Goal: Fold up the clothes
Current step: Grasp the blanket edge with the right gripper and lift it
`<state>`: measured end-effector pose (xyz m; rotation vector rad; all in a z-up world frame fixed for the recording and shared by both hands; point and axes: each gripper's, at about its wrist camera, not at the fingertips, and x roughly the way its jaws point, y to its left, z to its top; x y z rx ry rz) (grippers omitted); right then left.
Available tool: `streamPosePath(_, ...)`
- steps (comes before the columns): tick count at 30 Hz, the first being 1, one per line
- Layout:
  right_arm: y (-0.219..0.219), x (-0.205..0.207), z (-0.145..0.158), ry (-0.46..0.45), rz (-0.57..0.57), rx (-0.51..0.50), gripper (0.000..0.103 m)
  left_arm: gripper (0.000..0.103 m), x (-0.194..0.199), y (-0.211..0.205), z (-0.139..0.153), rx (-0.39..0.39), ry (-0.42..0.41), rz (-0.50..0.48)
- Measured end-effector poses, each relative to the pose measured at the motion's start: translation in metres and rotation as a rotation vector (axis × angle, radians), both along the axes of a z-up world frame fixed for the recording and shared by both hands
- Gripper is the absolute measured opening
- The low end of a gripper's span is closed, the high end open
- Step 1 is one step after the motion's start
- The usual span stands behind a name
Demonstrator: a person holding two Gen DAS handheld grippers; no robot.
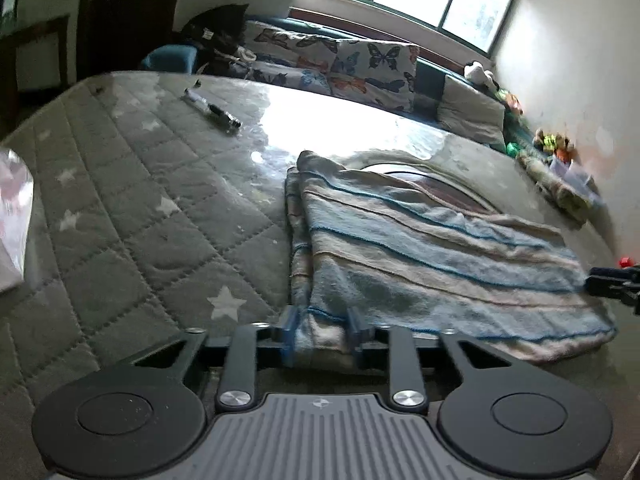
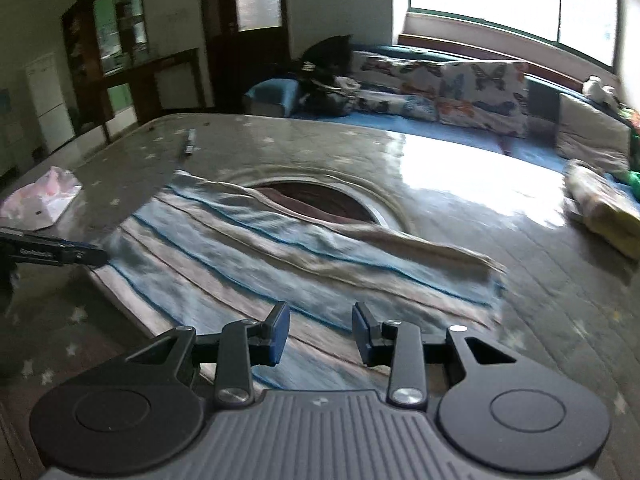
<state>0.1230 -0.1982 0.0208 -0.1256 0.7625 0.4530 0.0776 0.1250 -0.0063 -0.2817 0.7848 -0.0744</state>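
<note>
A striped blue, beige and brown knit garment (image 1: 432,248) lies flat on the grey star-print mattress (image 1: 132,208); it also shows in the right wrist view (image 2: 280,256). My left gripper (image 1: 322,328) is open, its jaws either side of the garment's near left corner. My right gripper (image 2: 320,332) is open just above the garment's near edge, empty. The right gripper's tip shows at the far right of the left wrist view (image 1: 616,284); the left gripper's finger shows at the left of the right wrist view (image 2: 60,254).
A pen-like stick (image 1: 212,110) lies on the mattress's far left. A pink-white plastic bag (image 2: 40,196) sits at the left edge. Butterfly cushions (image 1: 352,66) and toys (image 1: 556,144) line the far side and right wall. A folded yellow-green cloth (image 2: 604,208) lies at right.
</note>
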Motion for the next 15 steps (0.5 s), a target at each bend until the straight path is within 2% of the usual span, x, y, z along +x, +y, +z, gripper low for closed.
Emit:
streamPosePath(3,0.019,0.011,0.006,0.013,0.042,0.012,0.034,0.011,-0.005,0.001,0.008,-0.030,-0.028,0.019)
streamPosePath(9,0.072,0.037,0.025,0.029,0.151,0.052,0.034,0.009,-0.012,-0.008,0.030,-0.069,-0.105,0.021)
streamPosePath(15,0.132,0.068,0.031,0.097,0.245,0.111,0.039,0.008,-0.009,-0.029,0.043,-0.099,-0.156,-0.012)
